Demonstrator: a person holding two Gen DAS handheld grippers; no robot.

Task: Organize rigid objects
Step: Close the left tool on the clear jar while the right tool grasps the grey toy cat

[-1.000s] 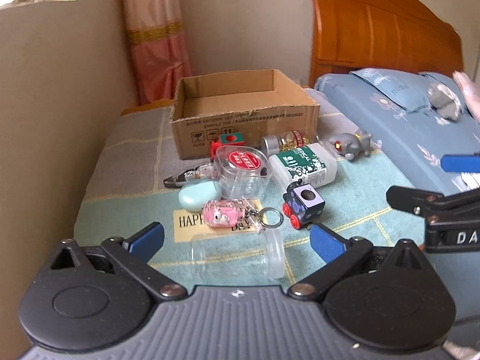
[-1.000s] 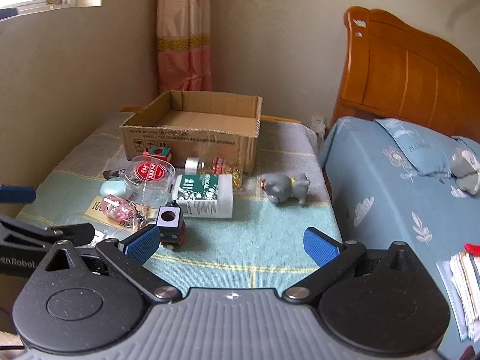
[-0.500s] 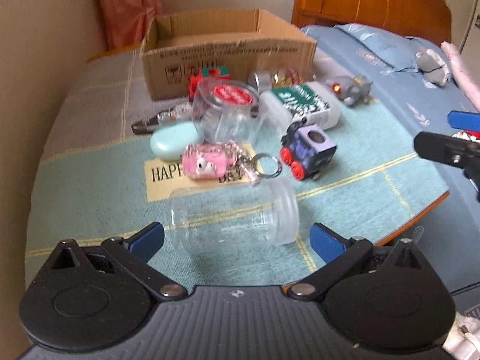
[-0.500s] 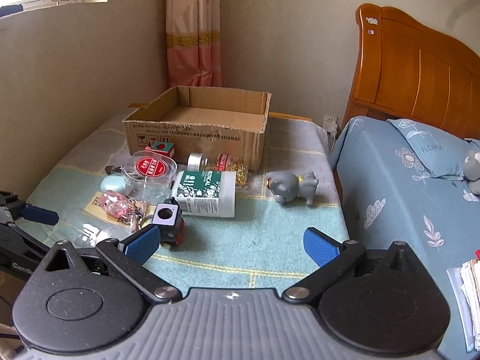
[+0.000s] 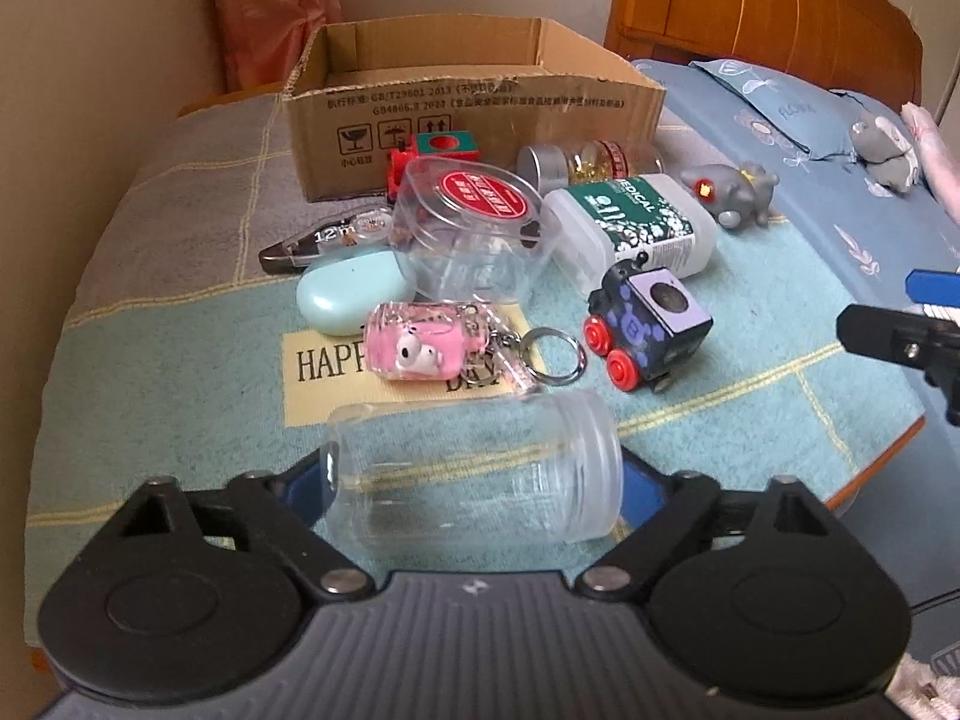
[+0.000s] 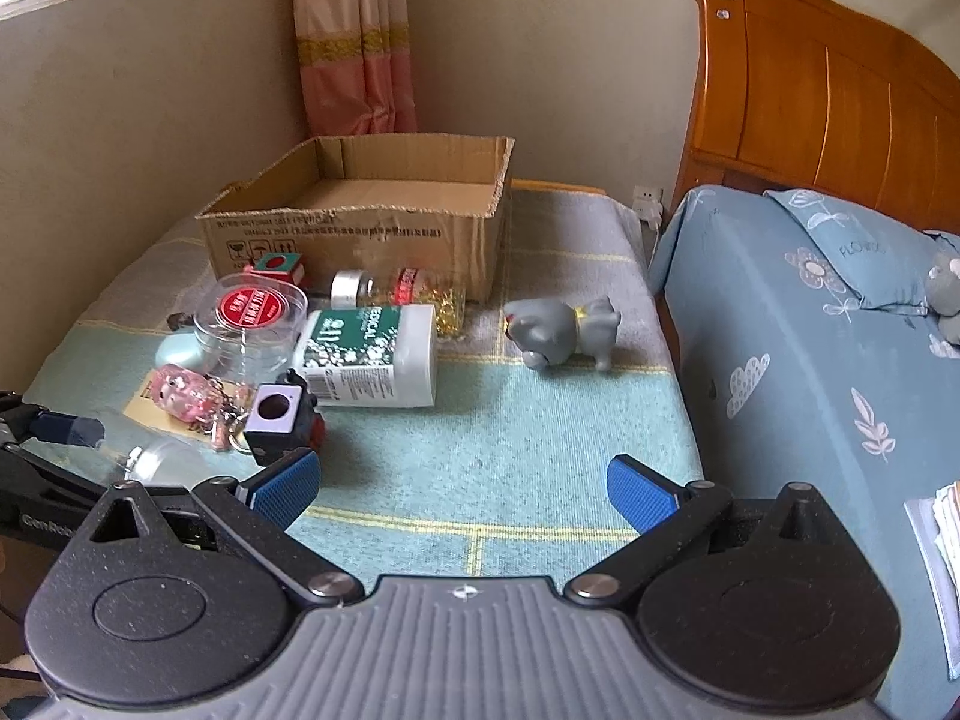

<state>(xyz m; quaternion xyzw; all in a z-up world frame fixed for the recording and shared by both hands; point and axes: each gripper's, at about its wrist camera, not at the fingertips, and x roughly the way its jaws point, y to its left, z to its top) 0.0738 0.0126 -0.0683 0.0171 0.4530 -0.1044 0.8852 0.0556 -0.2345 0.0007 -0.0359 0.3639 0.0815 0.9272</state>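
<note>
Your left tool (image 5: 474, 483) is spread wide around the clear jar (image 5: 474, 471), which lies on its side at the near edge of the worktop (image 5: 150, 372); its threaded mouth points to your right. The blue pads flank the jar's two ends, but whether they touch it you cannot tell, since the jar hides them. From the right wrist view the same left tool (image 6: 66, 450) shows at the near left corner with the jar (image 6: 150, 459) between its fingers.

Just beyond the jar lies the pink keychain (image 5: 420, 348) with its ring, resting on a yellow label in the cloth. To its right stands the toy train (image 5: 648, 330), wheels toward you. Farther in sit the mint case (image 5: 354, 294), the round tub with a red lid (image 5: 474, 234) and the white bottle (image 5: 636, 228) on its side. Behind them are a tape dispenser (image 5: 330, 237), a red and green toy (image 5: 432, 156), a small bottle of yellow capsules (image 5: 594, 159) and a grey toy animal (image 5: 732, 195) near the right edge. The cardboard box (image 5: 474, 96) stands open at the far edge.

Your right tool (image 6: 462, 486) hangs open wide and holds nothing, above the near right part of the worktop (image 6: 540, 420), close to the train (image 6: 282, 420).
</note>
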